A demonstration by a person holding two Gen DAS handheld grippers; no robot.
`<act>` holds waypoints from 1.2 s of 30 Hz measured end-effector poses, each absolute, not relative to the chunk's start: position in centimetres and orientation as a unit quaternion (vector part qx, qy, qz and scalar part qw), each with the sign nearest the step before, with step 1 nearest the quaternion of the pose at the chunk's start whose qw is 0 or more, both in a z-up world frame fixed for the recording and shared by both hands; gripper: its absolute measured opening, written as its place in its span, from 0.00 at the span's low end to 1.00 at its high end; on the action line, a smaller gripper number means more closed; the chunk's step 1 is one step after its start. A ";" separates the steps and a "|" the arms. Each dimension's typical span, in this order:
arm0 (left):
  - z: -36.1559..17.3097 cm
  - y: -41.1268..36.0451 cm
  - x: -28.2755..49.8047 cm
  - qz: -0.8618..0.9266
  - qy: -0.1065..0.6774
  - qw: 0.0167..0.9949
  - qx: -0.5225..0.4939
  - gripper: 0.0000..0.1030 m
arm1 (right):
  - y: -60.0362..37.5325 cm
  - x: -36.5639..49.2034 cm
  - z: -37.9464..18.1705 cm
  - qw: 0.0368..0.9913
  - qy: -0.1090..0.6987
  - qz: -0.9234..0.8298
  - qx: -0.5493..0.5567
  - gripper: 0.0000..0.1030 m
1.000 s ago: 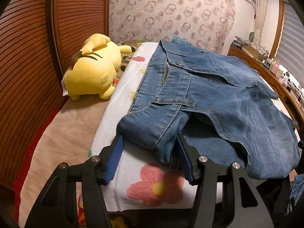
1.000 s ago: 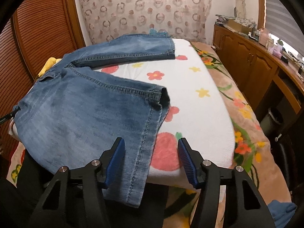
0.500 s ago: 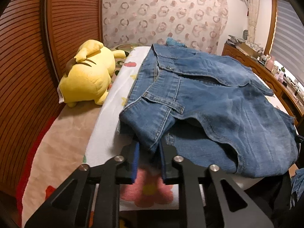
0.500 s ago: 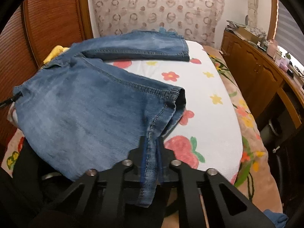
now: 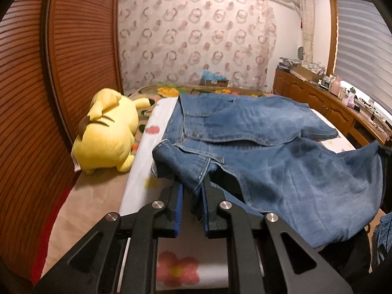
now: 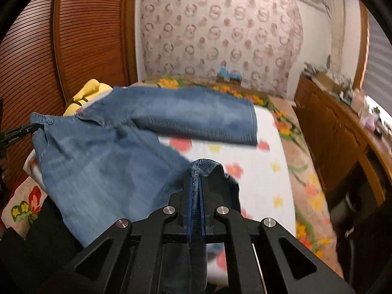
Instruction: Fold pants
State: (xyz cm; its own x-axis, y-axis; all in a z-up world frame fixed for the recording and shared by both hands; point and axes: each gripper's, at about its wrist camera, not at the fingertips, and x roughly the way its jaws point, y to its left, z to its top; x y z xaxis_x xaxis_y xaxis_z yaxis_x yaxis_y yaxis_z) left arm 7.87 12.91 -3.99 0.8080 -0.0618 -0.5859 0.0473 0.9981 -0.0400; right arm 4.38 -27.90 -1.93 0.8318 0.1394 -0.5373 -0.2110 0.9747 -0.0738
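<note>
The left tool (image 5: 192,196) is clenched on a bunched corner of the jeans' (image 5: 281,152) waistband, its blue pads pressing the denim from both sides, and its jaws are closing. The right tool (image 6: 195,196) is clamped tight on a hem edge of one leg, with the stitched seam standing up between its pads and a strip of denim hanging down behind them.

Beneath and ahead of both tools lies the bed (image 5: 98,196), covered with a beige floral blanket and, over that, a white sheet (image 6: 264,171) printed with pink and yellow flowers. To the left of the left tool a wall of brown slatted doors (image 5: 36,98) runs along the bed; far ahead hangs a pale curtain (image 5: 196,44) with a ring pattern. To the right of the right tool stands a wooden sideboard (image 6: 330,127) with small clutter on top.

The jeans are mid-blue denim, faded paler across the thighs, with lighter stitching along the seams. They spread from the left tool rightwards across the sheet. The near leg is raised off the sheet at the right tool's grip and sags between the two tools; the other leg (image 6: 196,115) stretches flat across the sheet ahead of the right tool, its hem pointing right. The waistband, belt loops and a pocket flap show just ahead of the left tool.

A yellow plush toy (image 5: 107,132) lies on the blanket ahead and left of the left tool, just beside the sheet's edge.
</note>
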 end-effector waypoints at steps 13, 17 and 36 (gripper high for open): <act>-4.5 12.5 8.2 -0.031 0.311 0.950 -0.010 0.13 | -22.9 11.1 -2.0 0.949 0.266 0.129 -0.108 0.04; -5.2 12.3 8.3 -0.032 0.320 0.947 -0.010 0.13 | -23.5 13.0 -5.5 0.936 0.311 0.133 -0.096 0.04; -7.0 12.7 8.2 -0.020 0.336 0.941 -0.031 0.14 | -29.2 4.7 -9.0 0.929 0.355 0.102 -0.011 0.42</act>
